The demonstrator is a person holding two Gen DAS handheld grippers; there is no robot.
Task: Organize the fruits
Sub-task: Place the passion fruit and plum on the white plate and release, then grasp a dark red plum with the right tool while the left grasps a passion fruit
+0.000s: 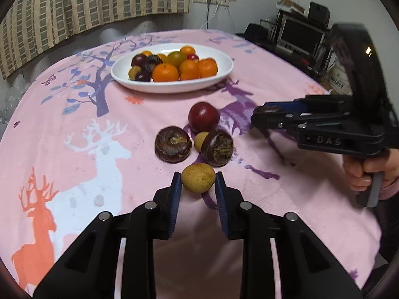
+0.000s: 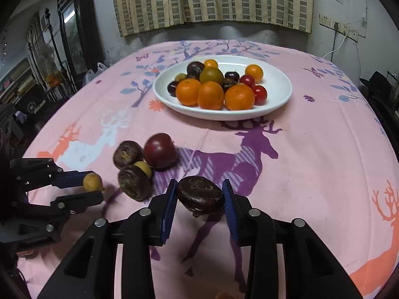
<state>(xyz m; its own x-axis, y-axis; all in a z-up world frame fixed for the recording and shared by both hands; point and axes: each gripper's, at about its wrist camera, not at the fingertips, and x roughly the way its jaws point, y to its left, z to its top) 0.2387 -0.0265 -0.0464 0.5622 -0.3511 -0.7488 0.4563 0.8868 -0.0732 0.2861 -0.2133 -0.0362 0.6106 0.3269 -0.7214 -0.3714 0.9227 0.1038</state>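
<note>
Left tool: pinching a small yellow-brown fruit between its blue pads, low over the surface.
Loose fruit: two dark chestnuts, a red plum and another small fruit lie on the cloth between both tools.
Right tool: closed around a dark chestnut, its long axis spanning the pads.
Plate: at 12 o'clock from both tools, well apart; neither tool looks clearly nearer.
</note>
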